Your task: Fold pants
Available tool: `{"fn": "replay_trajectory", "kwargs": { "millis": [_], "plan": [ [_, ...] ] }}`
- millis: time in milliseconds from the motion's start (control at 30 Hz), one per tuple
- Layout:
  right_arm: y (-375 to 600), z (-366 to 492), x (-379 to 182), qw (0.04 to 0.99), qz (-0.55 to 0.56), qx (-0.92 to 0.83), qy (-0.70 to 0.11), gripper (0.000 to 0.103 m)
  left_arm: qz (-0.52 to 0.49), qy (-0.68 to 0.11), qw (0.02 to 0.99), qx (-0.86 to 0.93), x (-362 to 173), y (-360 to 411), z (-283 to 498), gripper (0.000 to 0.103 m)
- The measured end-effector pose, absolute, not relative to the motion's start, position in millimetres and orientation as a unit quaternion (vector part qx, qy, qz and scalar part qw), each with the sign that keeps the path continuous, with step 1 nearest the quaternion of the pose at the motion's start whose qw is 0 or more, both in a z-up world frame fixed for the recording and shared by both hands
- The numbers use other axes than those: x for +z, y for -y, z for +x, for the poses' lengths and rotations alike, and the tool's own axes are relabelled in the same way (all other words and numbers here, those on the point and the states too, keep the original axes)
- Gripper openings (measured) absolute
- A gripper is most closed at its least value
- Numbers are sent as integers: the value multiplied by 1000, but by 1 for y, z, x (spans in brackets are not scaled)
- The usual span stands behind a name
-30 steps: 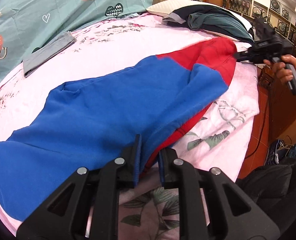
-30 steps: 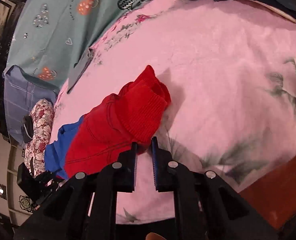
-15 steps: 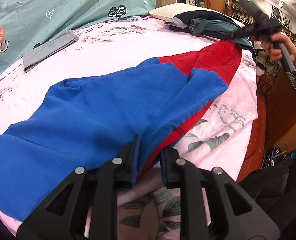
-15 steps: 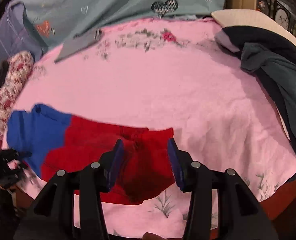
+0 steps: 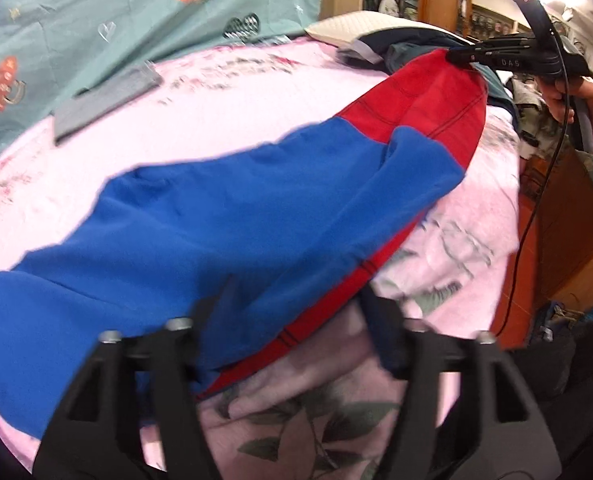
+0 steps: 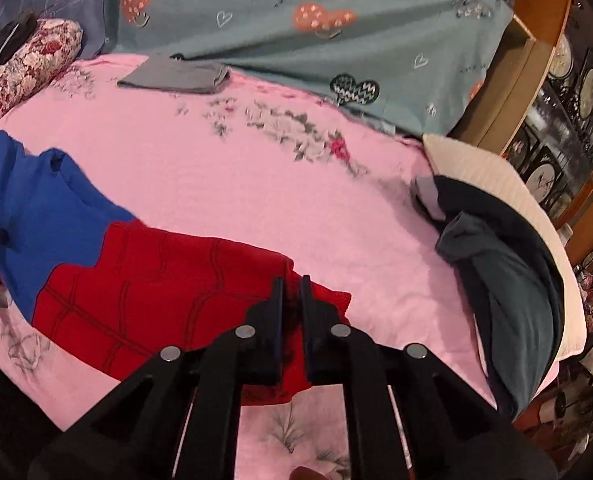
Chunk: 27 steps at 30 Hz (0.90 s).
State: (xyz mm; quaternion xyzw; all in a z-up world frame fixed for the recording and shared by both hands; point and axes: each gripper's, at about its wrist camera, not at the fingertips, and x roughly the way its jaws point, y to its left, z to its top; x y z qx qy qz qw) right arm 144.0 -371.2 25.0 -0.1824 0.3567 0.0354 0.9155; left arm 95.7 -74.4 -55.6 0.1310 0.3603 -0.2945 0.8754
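Observation:
Blue and red pants [image 5: 256,216] lie stretched across the pink bedsheet [image 5: 224,120]. My left gripper [image 5: 296,320] is at the blue end near the front edge. Its jaws are opening wide, with the pants' edge lying loose between them and no pad pressing on it. My right gripper [image 6: 291,296] is shut on the red end of the pants [image 6: 168,296], pinching a fold of cloth. From the left wrist view, the right gripper [image 5: 458,56] holds that red end raised at the far right, a hand [image 5: 576,96] behind it.
A folded grey cloth [image 6: 176,76] lies at the back of the bed by a teal sheet with hearts [image 6: 296,20]. Dark clothes [image 6: 504,264] are heaped on a white pillow [image 6: 476,168] at the right. A floral cushion [image 6: 16,68] sits far left. Wooden cabinets [image 5: 568,216] flank the bed.
The left jaws, earlier pinched on the pants' edge, have spread wide. The right gripper rolled upright, opened over the red end, then closed on it and lifted it.

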Motion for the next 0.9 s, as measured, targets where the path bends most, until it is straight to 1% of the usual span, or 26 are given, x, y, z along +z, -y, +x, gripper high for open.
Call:
{"fn": "replay_trajectory", "kwargs": {
  "millis": [33, 67, 100, 133, 167, 200, 233, 267, 333, 400, 467, 533, 633, 700, 800, 867, 900],
  "plan": [
    [375, 150, 19, 913, -175, 30, -366, 7, 127, -354, 879, -293, -53, 76, 95, 69],
    [383, 158, 7, 907, -160, 22, -389, 7, 116, -351, 881, -296, -51, 77, 97, 72],
    [388, 167, -10, 893, -153, 16, -423, 7, 106, -355, 879, -300, -51, 78, 98, 75],
    [395, 173, -33, 879, -150, 9, -452, 8, 99, -364, 874, -305, -54, 79, 101, 76],
    [395, 175, -47, 877, -160, 5, -453, 8, 98, -372, 870, -308, -57, 80, 103, 76],
    [392, 171, -51, 880, -183, 3, -438, 10, 99, -380, 866, -310, -60, 80, 104, 76],
    [390, 168, -47, 882, -198, 0, -429, 15, 96, -381, 865, -312, -59, 78, 104, 76],
    [388, 167, -37, 883, -192, -8, -428, 25, 91, -377, 866, -315, -56, 73, 102, 76],
    [391, 162, -10, 895, -152, -6, -419, 37, 82, -364, 875, -307, -45, 60, 100, 77],
    [383, 153, 24, 916, -119, 7, -384, 45, 69, -342, 890, -294, -32, 43, 97, 87],
    [358, 147, 53, 931, -101, 59, -345, 45, 58, -323, 906, -269, -23, 23, 98, 88],
    [324, 149, 70, 932, -80, 137, -327, 45, 47, -320, 916, -237, -20, 2, 105, 88],
    [272, 168, 76, 905, -43, 261, -334, 45, 0, -336, 925, -177, -22, -36, 126, 88],
    [231, 198, 64, 868, -14, 330, -371, 45, -40, -341, 926, -159, -23, -62, 136, 88],
    [170, 245, 33, 828, -28, 373, -418, 45, -92, -348, 924, -130, -29, -98, 146, 88],
    [140, 274, 9, 807, -41, 382, -449, 40, -106, -350, 924, -116, -35, -117, 147, 88],
    [127, 284, -3, 792, -44, 391, -468, 39, -111, -351, 923, -113, -37, -126, 148, 88]
  ]
}}
